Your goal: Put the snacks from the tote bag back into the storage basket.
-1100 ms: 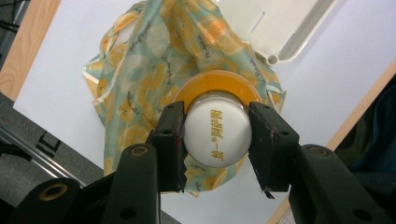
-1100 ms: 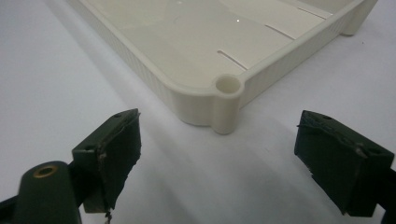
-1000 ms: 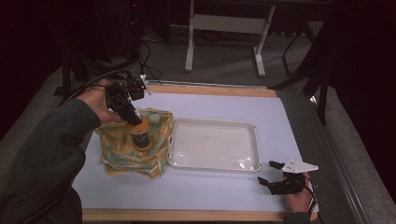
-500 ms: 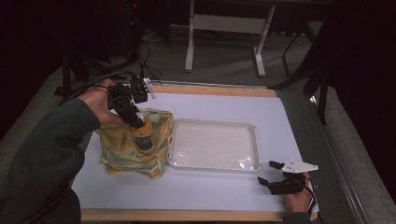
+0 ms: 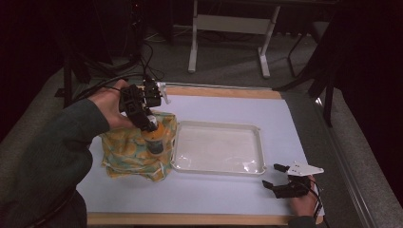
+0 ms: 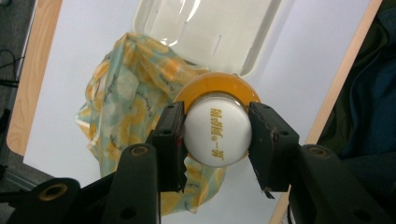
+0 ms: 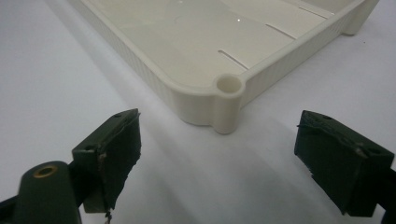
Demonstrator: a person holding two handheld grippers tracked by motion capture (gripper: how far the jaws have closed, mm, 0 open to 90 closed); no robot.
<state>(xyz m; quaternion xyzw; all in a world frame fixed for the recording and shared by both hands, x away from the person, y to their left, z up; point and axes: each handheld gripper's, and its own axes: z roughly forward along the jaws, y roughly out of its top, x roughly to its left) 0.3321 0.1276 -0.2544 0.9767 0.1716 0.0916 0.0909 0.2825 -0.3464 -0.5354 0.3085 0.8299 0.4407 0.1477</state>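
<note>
Orange juice in a small bottle (image 6: 217,128) with a white cap is gripped by the left gripper (image 6: 215,135), whose two black jaws are pressed against the sides of the cap. In the high view the bottle (image 5: 154,140) is seen hanging below the left gripper (image 5: 148,124), over a crumpled yellow-and-green patterned cloth (image 5: 124,151) that lies at the left of the white table (image 5: 228,202); whether the base is touching the cloth or just clear of it cannot be told. Just beside the cloth, to its right, a shallow cream tray (image 5: 259,142) is set on the table.

The right gripper (image 5: 281,176) is rested on the table near the tray's near right corner. Its jaws are spread wide with nothing between them, and the tray's corner (image 7: 229,100) is seen just ahead of them.

The step in hand is judged to be the lifting of the bottle off the cloth, probably so that it can be carried across to the tray. For the next move, a firm pinch on the smooth, rounded cap is called for, since only the cap is clamped and the bottle could swing or slip. Enough height is needed for the base to clear the folds of the cloth and the tray's raised rim before it is set down upright.
</note>
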